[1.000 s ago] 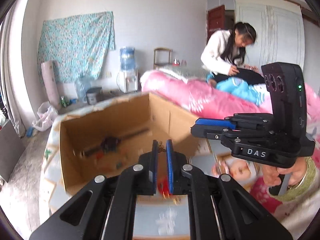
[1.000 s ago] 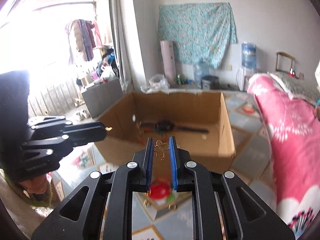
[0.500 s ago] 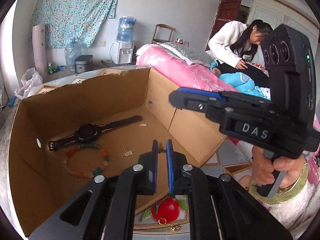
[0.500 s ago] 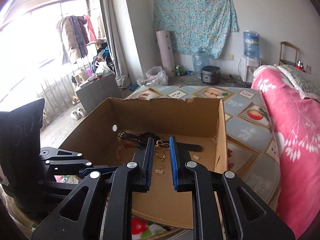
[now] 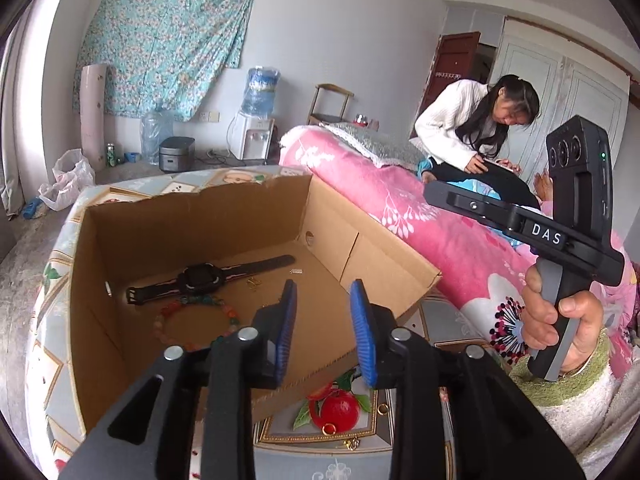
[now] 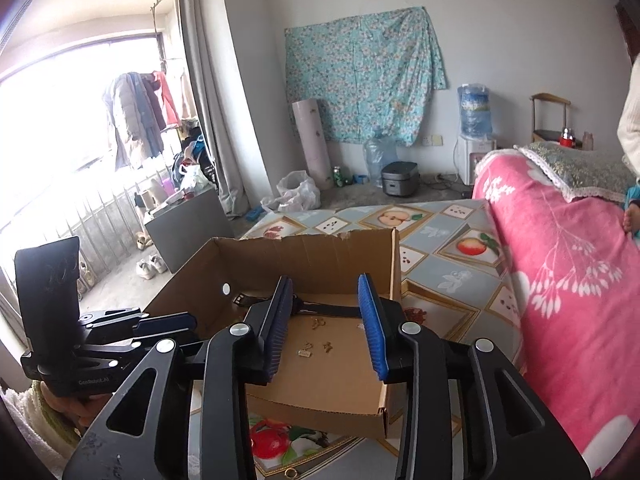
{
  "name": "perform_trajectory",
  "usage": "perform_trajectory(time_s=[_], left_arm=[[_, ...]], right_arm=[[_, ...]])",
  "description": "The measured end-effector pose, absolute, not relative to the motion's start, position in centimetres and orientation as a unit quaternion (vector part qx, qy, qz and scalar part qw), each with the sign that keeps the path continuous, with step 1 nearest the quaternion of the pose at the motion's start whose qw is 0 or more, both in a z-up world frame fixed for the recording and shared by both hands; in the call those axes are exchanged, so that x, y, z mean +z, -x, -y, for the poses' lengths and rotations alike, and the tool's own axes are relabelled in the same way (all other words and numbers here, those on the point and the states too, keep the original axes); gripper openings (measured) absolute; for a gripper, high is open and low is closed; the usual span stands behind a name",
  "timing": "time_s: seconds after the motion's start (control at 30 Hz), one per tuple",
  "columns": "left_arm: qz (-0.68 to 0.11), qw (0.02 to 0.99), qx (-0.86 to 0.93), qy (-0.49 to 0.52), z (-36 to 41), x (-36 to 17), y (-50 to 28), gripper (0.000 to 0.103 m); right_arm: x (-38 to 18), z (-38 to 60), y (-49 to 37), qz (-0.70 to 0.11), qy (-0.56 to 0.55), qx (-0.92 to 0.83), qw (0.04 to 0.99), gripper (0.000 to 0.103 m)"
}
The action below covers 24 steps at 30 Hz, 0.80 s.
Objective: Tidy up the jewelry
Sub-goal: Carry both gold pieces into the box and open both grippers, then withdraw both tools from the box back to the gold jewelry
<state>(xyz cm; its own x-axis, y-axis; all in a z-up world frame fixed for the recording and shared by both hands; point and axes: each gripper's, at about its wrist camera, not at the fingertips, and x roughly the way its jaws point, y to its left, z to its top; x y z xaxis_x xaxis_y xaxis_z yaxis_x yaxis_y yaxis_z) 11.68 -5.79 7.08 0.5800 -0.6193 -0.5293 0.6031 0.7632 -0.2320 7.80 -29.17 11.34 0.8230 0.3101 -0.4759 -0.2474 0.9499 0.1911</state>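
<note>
Left gripper point(image 5: 323, 300) and right gripper point(image 6: 326, 296): jaws just opened, apart, nothing between them. Small gold earrings point(image 6: 319, 323) lie on the cardboard box point(image 6: 304, 246) floor, near the watch point(image 5: 200, 279) and bead bracelet point(image 5: 192, 322).

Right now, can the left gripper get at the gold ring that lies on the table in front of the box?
Probably yes. The left gripper is open and empty, and the gold ring lies uncovered on the tablecloth, outside the cardboard box. Nothing blocks the way down.
</note>
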Motion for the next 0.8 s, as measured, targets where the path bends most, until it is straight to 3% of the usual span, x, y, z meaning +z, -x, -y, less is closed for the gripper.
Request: perform_trajectory(time_s=[0.17, 0.37, 0.63, 0.8], left_arm=[[-0.296, 0.889, -0.349, 0.019, 3.7, 7.9, -8.8, 0.046], [-0.299, 0.879, -0.371, 0.006, 1.5, 7.9, -4.5, 0.076], [-0.381, 0.862, -0.336, -0.011, 1.3, 3.7, -3.1, 0.091], [-0.434, 0.859, -0.262, -0.066, 3.2, -0.8, -4.8, 0.091]], right_arm=[[11.7, 29.1, -5.4, -0.252, -0.074, 0.154, 0.952, 0.049], [11.0, 28.6, -2.2, -0.269, -0.068, 0.164, 0.947, 0.051], [6.8, 27.4, -0.6, -0.358, -0.084, 0.169, 0.914, 0.051], [2.9, 26.2, -1.5, -0.423, -0.095, 0.144, 0.889, 0.044]])
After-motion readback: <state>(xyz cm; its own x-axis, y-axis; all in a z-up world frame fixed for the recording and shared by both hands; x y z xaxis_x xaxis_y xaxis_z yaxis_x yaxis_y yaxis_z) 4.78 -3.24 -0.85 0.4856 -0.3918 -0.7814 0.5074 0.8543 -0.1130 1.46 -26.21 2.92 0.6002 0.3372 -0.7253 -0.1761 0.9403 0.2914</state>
